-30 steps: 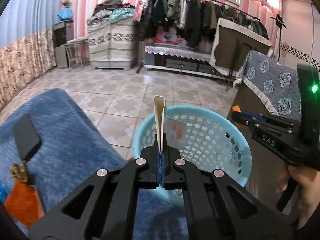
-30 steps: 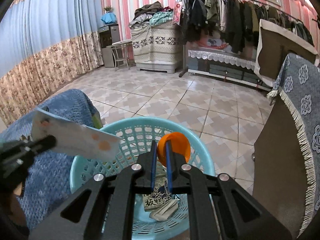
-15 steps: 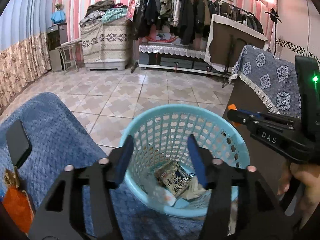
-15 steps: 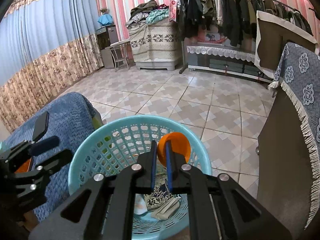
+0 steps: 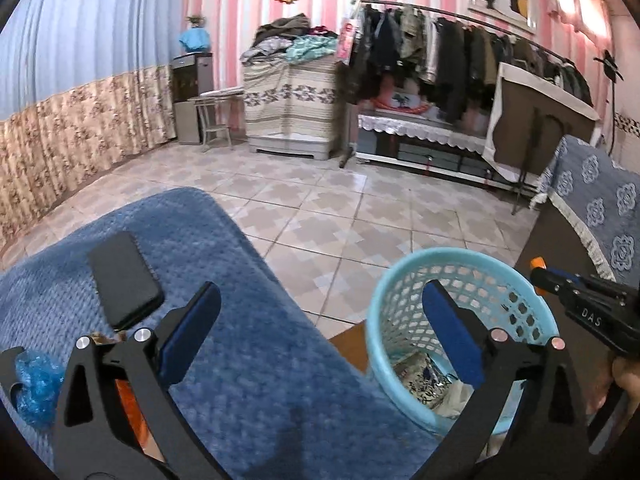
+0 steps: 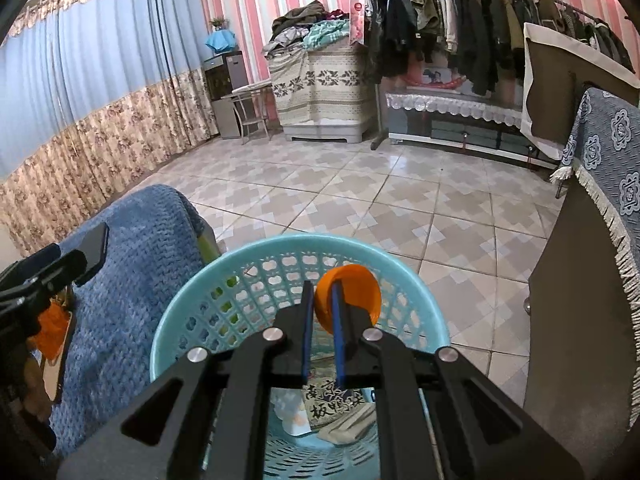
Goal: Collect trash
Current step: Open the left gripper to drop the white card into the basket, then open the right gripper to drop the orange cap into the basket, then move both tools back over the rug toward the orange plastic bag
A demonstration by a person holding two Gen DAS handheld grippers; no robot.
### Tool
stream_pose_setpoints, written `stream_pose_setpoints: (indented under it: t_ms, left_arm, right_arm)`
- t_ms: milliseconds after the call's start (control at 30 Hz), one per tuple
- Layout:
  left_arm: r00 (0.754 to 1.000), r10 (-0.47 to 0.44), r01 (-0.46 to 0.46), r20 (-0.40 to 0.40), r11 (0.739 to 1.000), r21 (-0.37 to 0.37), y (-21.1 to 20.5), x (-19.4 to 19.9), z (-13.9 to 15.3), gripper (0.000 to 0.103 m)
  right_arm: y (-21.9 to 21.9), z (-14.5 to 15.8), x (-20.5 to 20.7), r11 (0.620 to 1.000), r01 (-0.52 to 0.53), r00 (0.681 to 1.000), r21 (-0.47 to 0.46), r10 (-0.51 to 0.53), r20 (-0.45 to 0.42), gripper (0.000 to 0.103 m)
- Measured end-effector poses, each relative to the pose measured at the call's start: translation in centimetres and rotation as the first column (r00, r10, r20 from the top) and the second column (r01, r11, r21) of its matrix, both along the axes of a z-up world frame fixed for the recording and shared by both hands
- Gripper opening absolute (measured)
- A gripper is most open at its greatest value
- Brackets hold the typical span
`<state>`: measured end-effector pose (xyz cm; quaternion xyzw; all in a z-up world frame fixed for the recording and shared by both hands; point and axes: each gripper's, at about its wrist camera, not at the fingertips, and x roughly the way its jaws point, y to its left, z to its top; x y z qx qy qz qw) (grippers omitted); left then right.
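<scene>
A light blue mesh basket (image 5: 400, 292) (image 6: 192, 312) stands on the floor beside the blue blanket and holds wrappers and paper (image 6: 332, 400). My left gripper (image 5: 320, 320) is open and empty, over the blanket's edge, left of the basket. My right gripper (image 6: 322, 300) is shut on an orange cap (image 6: 352, 292) above the basket; it also shows at the right of the left wrist view (image 5: 538, 274). Blue crumpled plastic (image 5: 34, 376) and an orange wrapper (image 5: 128, 404) lie on the blanket near my left gripper.
A black phone (image 5: 124, 280) lies on the blue blanket (image 5: 260, 380). A dark cabinet with a grey patterned cloth (image 6: 612, 152) stands right of the basket. Tiled floor (image 5: 340, 200), a clothes rack and curtains lie beyond.
My left gripper opened and dropped the paper card into the basket, then swung left over the blanket. My right gripper stays shut on the orange cap above the basket.
</scene>
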<state>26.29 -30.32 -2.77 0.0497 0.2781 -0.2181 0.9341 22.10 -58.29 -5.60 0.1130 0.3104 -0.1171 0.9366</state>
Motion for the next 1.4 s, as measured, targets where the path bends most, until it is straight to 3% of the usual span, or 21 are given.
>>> stream_pose_setpoints:
  t_ms: [200,267,300,467,533,633,1000,1400]
  left_arm:
    - [0.999,0.036,-0.036,0.014,0.999,0.008,1.2,0.0,0.4,0.097]
    - [0.999,0.040,-0.040,0.015,0.999,0.006,1.5,0.0,0.5,0.098]
    - [0.999,0.040,-0.040,0.016,0.999,0.006,1.6,-0.1,0.5,0.098]
    - [0.999,0.040,-0.040,0.016,0.999,0.006,1.9,-0.3,0.3,0.097]
    - [0.999,0.042,-0.042,0.016,0.999,0.006,2.1,-0.4,0.4,0.097]
    - [0.999,0.049,-0.049,0.016,0.999,-0.001,2.5,-0.7,0.5,0.098]
    - [0.995,0.092,-0.091,0.035,0.995,-0.032,6.4,-1.7,1.6,0.098]
    - [0.971,0.232,-0.229,0.065,0.972,-0.051,16.6,-2.8,3.4,0.098]
  right_arm:
    - [1.3,-0.6,1.2,0.999,-0.034,0.999,0.005,0.034,-0.031,0.013]
    - [1.7,-0.7,1.4,0.999,-0.044,0.998,0.011,0.045,-0.040,0.035]
    - [1.7,-0.7,1.4,0.999,-0.043,0.998,0.011,0.044,-0.039,0.053]
    - [1.9,-0.8,1.8,0.999,-0.046,0.998,0.003,0.047,-0.051,0.065]
    - [2.0,-0.7,1.7,0.999,-0.037,0.998,-0.015,0.036,-0.052,0.077]
    - [2.1,-0.4,1.6,0.999,-0.016,0.999,-0.044,0.015,-0.039,0.086]
    - [3.4,0.5,1.8,0.993,0.008,1.000,-0.114,-0.011,-0.026,0.096]
    - [9.3,2.6,3.0,0.993,-0.052,0.998,-0.106,0.056,0.037,0.099]
